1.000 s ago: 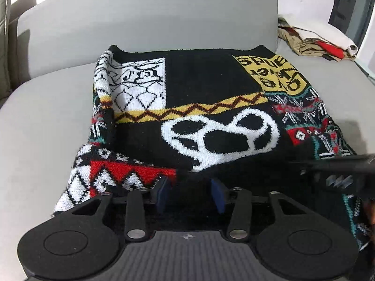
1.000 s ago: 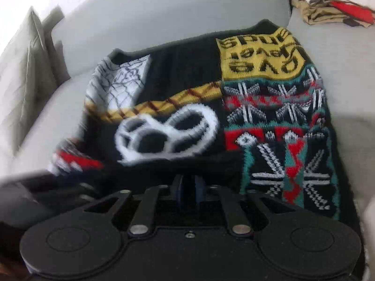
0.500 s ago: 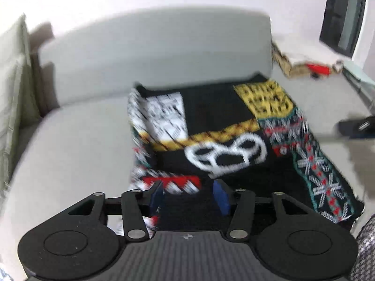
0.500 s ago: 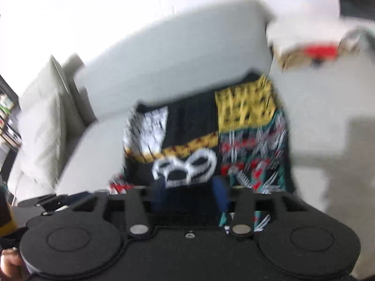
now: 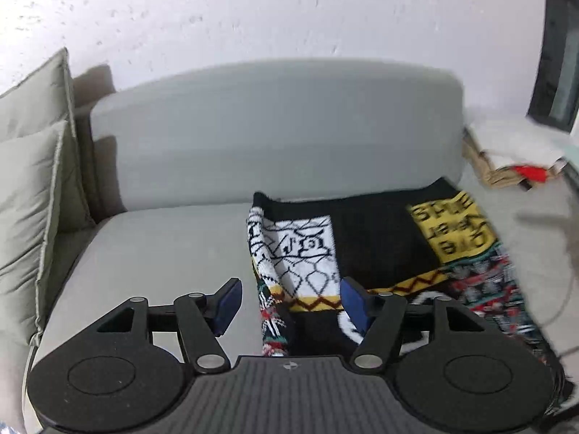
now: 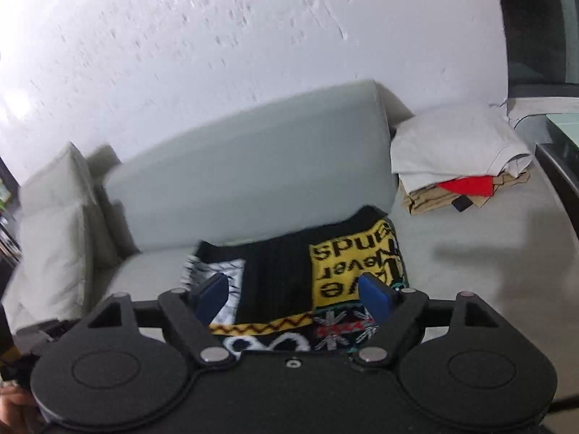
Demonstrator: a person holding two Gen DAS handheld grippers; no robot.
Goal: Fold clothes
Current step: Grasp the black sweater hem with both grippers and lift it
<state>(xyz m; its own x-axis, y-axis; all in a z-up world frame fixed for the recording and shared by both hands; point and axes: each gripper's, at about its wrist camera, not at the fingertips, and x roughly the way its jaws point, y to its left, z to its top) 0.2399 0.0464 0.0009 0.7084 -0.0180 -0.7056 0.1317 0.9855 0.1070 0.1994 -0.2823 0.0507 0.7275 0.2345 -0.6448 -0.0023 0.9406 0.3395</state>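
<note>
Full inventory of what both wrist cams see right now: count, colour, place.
patterned sweater: 1, black with white, yellow, red and teal panels, lying on the sofa seat against the backrest
sofa: 1, grey, fills both views
cushions: 2, pale grey-green, stacked at the sofa's left end
pile of clothes: 1 pile, white on top, red and tan below, on the seat to the right of the backrest
wall: 1, white, behind the sofa
dark window frame: 1, black, far right edge
left gripper: 1, black with blue pads, above the sweater's left edge, jaws opening, nothing between them
right gripper: 1, black with blue pads, above the sweater, jaws opening, nothing between them
</note>
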